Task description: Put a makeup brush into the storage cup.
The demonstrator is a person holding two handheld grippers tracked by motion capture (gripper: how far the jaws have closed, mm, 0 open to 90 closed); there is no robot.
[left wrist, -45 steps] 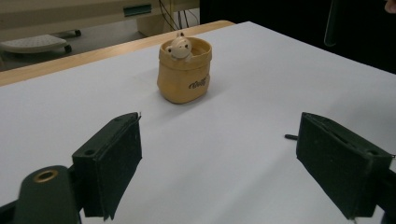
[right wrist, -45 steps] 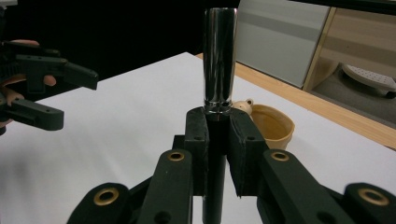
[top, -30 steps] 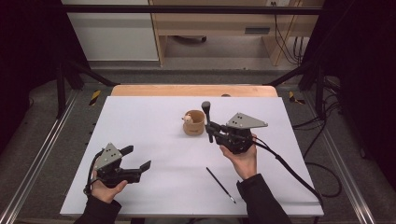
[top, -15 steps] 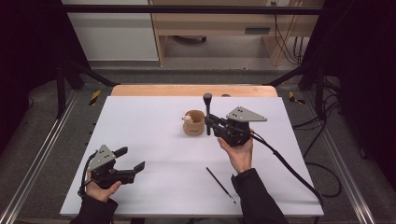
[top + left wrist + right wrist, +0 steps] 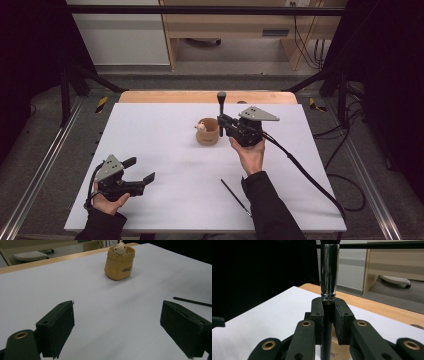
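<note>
Lighting's even from overhead on my end; the white table sheet reads bright, surroundings fall to near black at both sides. Shadows are soft, faint under the left gripper and the tan cup. Right gripper view: glare streaks on the brush's chrome ferrule, near jaws slightly soft. Left gripper view: close jaws blurred, cup fairly sharp. High view is low-res and grainy.

1. the table has a white top; a wooden strip runs along its far edge, at 12 o'clock.
2. a small tan pot stands directly on it, a little past the centre toward 12 o'clock.
3. a thin black stick lies flat on it, toward 5 o'clock from the pot, well apart.
</note>
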